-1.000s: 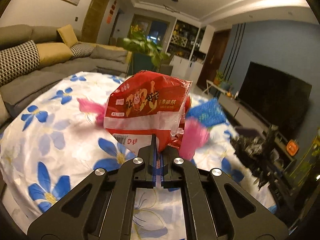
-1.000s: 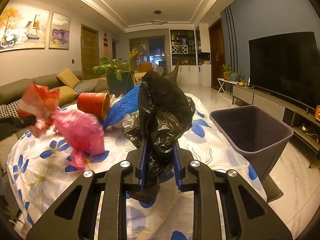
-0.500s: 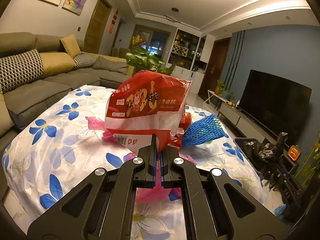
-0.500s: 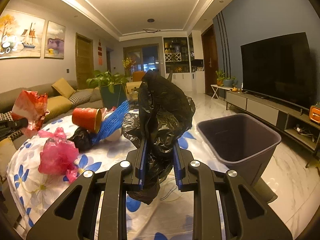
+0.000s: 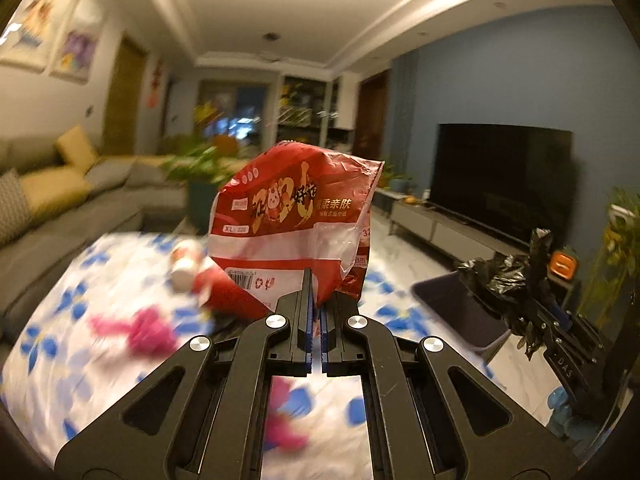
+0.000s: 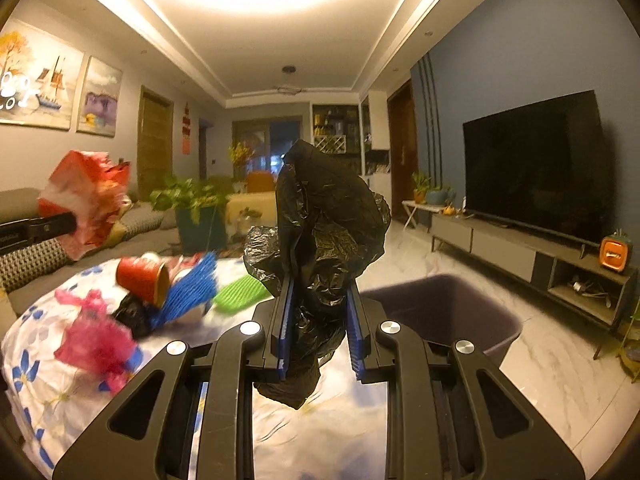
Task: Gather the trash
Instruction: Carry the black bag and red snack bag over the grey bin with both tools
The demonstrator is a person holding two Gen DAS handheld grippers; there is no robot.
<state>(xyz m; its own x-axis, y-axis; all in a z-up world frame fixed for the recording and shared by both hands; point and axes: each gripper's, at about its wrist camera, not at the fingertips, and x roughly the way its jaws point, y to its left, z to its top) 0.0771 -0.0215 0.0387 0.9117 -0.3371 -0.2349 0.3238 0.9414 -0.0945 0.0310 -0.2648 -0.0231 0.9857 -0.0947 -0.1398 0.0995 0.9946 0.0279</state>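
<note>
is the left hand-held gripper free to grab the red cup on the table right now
Probably not: the left hand-held gripper is already shut on a red wrapper, so it has no free grip for the red cup until that wrapper is dropped.

The left gripper [image 5: 316, 312], carrying the red plastic wrapper [image 5: 296, 228], has swung from facing the sofa toward the television side, so the dark waste bin [image 5: 452, 312] and the right gripper's black trash bag [image 5: 504, 276] now show ahead of it. In the right wrist view the wrapper [image 6: 86, 200] sits higher and closer, and a green mesh sleeve [image 6: 240, 294] has come into sight on the flowered desk cloth [image 6: 48, 396].
</note>
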